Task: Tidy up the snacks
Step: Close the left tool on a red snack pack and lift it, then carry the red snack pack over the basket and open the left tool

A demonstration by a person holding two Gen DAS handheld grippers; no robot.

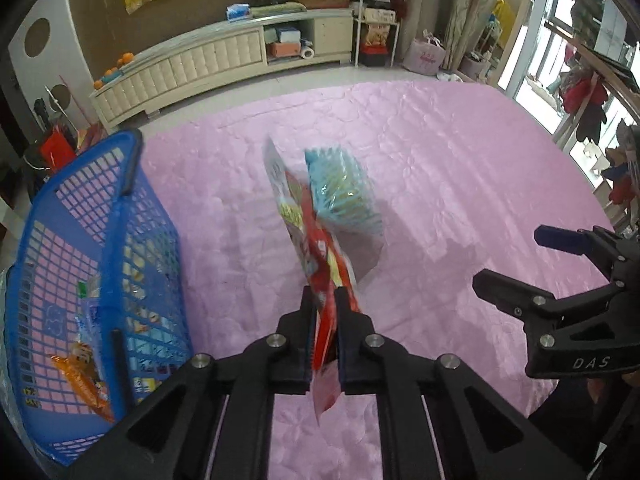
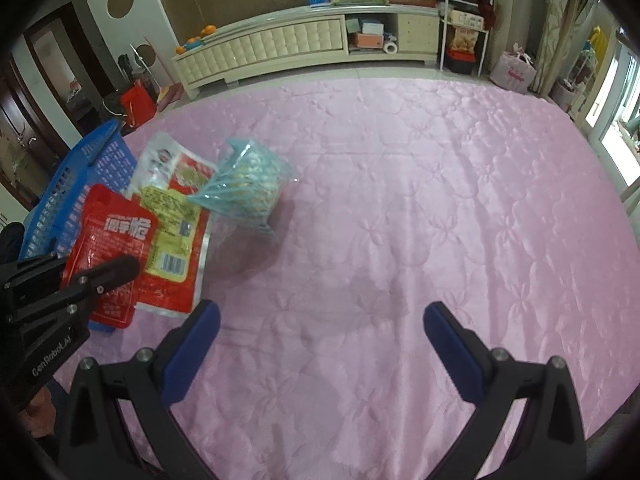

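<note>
My left gripper (image 1: 323,296) is shut on the bottom edges of two red snack packets (image 1: 316,248), which stand up edge-on above the pink cloth. In the right wrist view they show as a small red packet (image 2: 108,240) and a larger red and yellow packet (image 2: 176,208). A light blue bag of pale snacks (image 1: 340,188) hangs right behind them, clear of the cloth with its shadow below; how it is held I cannot tell. My right gripper (image 2: 320,320) is open and holds nothing, to the right of the packets. A blue plastic basket (image 1: 120,200) stands to the left.
The basket holds several packets, among them an orange one (image 1: 80,376). The pink quilted cloth (image 2: 400,200) covers the table. Beyond its far edge stand a cream low cabinet (image 2: 280,40), a white rack (image 2: 464,20) and a pink bag (image 2: 514,72).
</note>
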